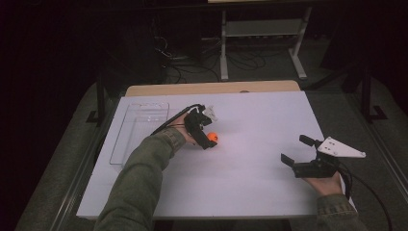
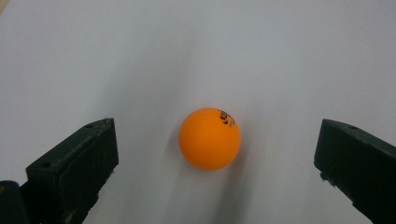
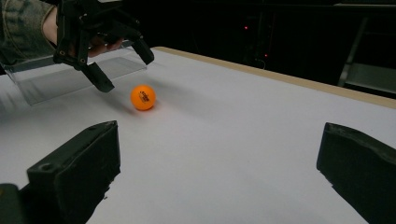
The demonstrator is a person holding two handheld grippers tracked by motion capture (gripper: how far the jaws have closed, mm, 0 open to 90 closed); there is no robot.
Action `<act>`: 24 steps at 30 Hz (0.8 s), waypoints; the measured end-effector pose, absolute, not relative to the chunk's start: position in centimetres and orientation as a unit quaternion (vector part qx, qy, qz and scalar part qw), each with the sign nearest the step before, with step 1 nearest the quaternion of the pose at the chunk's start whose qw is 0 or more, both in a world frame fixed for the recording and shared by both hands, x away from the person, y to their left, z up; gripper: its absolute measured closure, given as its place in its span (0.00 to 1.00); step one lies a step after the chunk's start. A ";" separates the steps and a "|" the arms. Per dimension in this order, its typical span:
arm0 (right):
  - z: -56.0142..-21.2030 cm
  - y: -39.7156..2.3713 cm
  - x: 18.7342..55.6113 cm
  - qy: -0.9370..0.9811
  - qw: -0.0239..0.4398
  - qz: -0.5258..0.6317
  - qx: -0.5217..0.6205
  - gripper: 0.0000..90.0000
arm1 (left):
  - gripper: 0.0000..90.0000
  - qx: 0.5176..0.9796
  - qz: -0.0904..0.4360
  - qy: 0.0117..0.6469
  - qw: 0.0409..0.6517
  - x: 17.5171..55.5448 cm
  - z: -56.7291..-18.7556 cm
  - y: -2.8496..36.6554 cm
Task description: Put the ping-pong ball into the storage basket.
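An orange ball point(image 1: 212, 138) with a black print lies on the white table sheet point(image 1: 250, 144), left of the middle. My left gripper point(image 1: 206, 134) is open and hangs just over it. In the left gripper view the ball point(image 2: 209, 138) sits between the two spread jaws, touching neither. My right gripper point(image 1: 297, 150) is open and holds nothing, low over the sheet near the right edge. It faces the ball point(image 3: 143, 97) and the left gripper point(image 3: 125, 70) across the table.
A clear plastic tray point(image 1: 139, 130) lies at the sheet's left side, just behind the left hand. The table's wooden far edge point(image 1: 211, 88) shows beyond the sheet. A white shelf frame point(image 1: 262, 33) and floor cables stand behind the table.
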State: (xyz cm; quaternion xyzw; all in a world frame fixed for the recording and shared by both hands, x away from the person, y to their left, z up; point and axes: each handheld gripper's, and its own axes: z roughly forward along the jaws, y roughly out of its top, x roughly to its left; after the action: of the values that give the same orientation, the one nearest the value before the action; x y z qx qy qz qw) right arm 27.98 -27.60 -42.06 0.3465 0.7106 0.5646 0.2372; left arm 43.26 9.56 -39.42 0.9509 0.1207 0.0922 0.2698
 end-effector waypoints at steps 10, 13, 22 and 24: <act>-42.1 -27.6 28.0 0.709 0.236 0.566 0.349 0.00 | 0.00 0.954 0.079 0.120 0.263 43.5 -39.9 9.4; -42.1 -27.6 28.0 0.709 0.236 0.566 0.349 0.00 | 0.00 0.955 0.079 0.120 0.261 43.5 -40.0 9.4; -42.1 -27.6 28.0 0.709 0.236 0.566 0.348 0.00 | 0.02 0.958 0.077 0.114 0.252 43.6 -40.5 9.0; -42.1 -27.6 28.0 0.709 0.236 0.566 0.348 0.00 | 0.04 0.959 0.078 0.113 0.248 43.6 -40.6 9.0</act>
State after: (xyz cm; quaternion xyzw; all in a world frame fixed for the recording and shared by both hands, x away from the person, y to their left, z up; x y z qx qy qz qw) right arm 27.97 -27.65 -42.07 0.3484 0.7090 0.5661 0.2357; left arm 43.64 8.96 -40.59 0.9591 0.1126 0.0782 0.2477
